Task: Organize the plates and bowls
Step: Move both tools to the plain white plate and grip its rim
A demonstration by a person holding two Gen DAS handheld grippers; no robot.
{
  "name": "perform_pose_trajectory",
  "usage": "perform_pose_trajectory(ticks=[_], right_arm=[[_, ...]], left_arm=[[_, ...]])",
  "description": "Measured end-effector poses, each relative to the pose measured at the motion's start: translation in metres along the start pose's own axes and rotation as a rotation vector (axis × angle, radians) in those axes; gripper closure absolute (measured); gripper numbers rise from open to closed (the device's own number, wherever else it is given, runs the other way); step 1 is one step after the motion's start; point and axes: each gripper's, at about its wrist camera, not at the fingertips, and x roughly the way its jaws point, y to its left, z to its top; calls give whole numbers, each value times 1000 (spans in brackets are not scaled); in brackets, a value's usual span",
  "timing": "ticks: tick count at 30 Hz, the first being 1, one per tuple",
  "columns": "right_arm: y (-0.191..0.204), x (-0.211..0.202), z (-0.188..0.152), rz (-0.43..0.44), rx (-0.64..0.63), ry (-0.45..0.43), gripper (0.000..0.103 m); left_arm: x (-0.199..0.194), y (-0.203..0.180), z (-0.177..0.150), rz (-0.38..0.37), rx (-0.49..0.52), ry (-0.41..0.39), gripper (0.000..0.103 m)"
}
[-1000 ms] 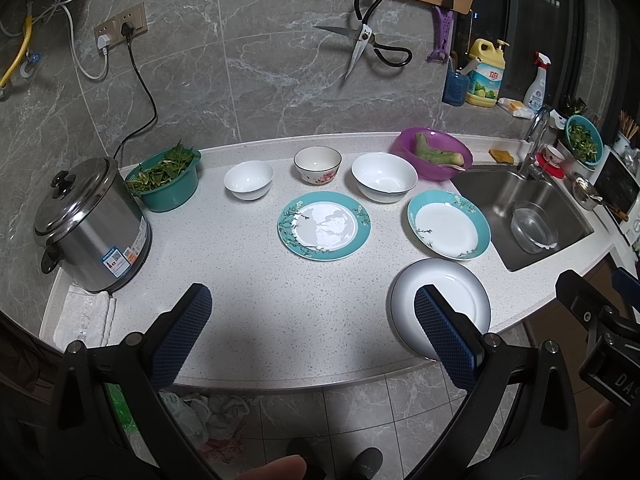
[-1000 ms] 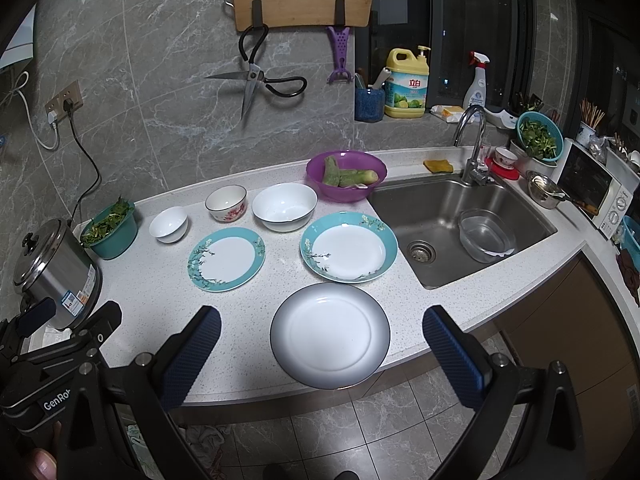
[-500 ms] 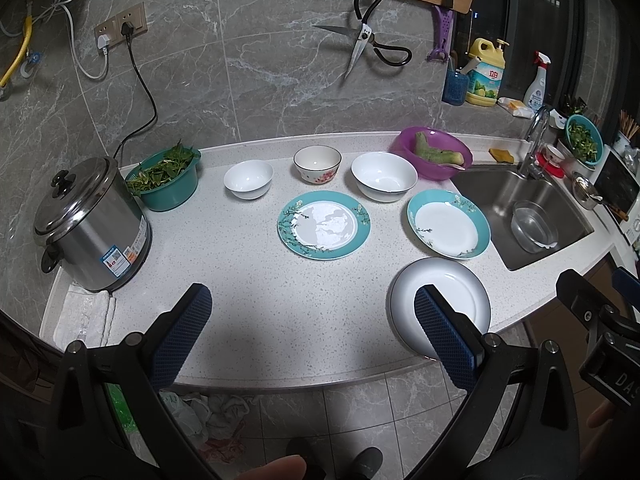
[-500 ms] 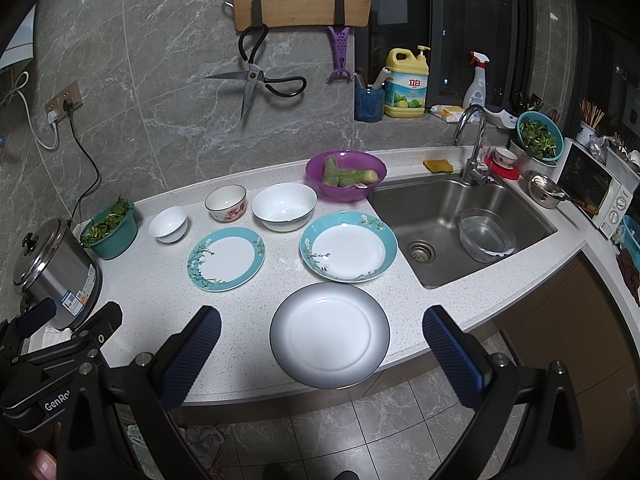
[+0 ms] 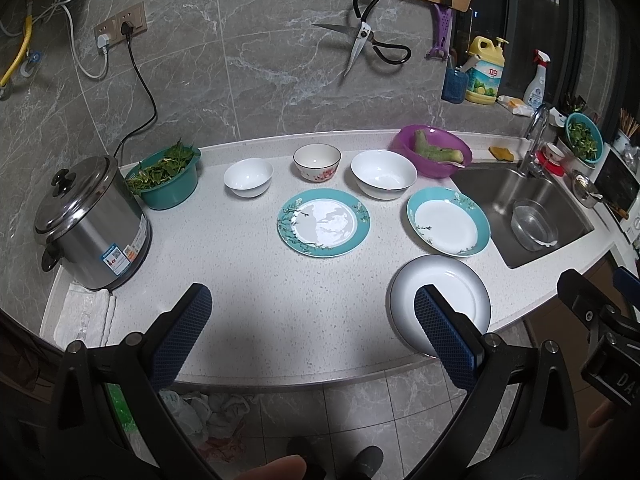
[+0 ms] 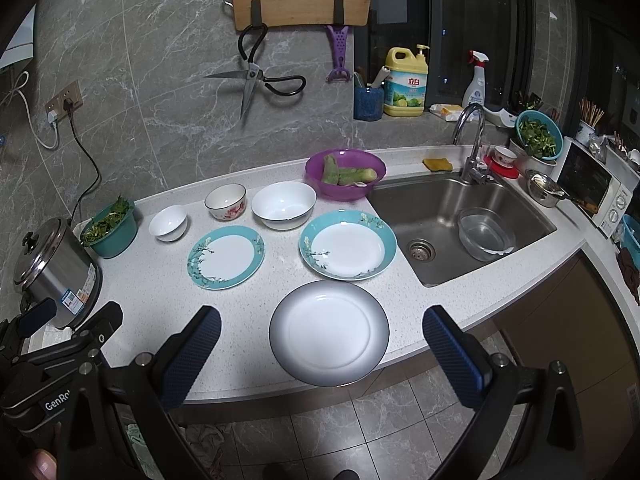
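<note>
Nothing moved since a second ago, my left gripper (image 5: 310, 316) and right gripper (image 6: 322, 340) both spread wide, empty, white plate (image 6: 329, 333) between my right fingers, teal plates (image 6: 226, 257) and bowls (image 6: 283, 205) beyond

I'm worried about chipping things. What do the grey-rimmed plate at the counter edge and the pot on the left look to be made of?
The grey-rimmed plate looks like glazed ceramic: smooth, glossy white centre. The pot looks like polished steel, with mirror-like reflections.

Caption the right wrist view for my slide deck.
Open right gripper hovers before white plate, teal plates and bowls behind.
</note>
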Motion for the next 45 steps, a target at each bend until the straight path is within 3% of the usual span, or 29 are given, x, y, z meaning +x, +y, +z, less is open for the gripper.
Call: perform_pose_trajectory(ticks=[6,8,11,14,18,21,25,30,32,34,38,42,44,45], right_arm=[[-14,10,-14,6,2,18,0],[-40,25,-27,60,14,40,0],[-85,58,-42,177,76,80,0],[-129,98,-56,308,178,145,10],[-171,162,-70,423,261,257,12],[-179,196,-75,520,261,273,12],[-186,228,-81,559,316,293,16],[-191,259,-95,554,385,353,27],[-190,268,-98,540,396,381,31],[-188,273,-100,538,401,388,39],[-194,282,-103,545,419,399,61],[-197,289,-96,563,395,413,62],[-206,286,-94,562,409,402,53],[-209,284,-94,564,417,399,43]], left_arm=[[32,-7,-17,-36,-16,30,0],[57,-10,-27,-67,-13,63,0],[109,-19,-46,-123,-3,186,2],[155,-30,-64,-174,-10,292,2],[201,-48,-74,-177,38,346,2],[231,-56,-73,-272,38,384,2],[270,-70,-65,-343,77,409,3],[310,-85,-62,-389,145,491,14],[323,-86,-66,-404,157,531,24],[336,-89,-68,-423,167,561,44],[350,-96,-61,-483,168,547,49],[358,-105,-55,-504,172,548,52],[357,-104,-53,-493,147,557,53],[357,-102,-52,-486,130,563,53]])
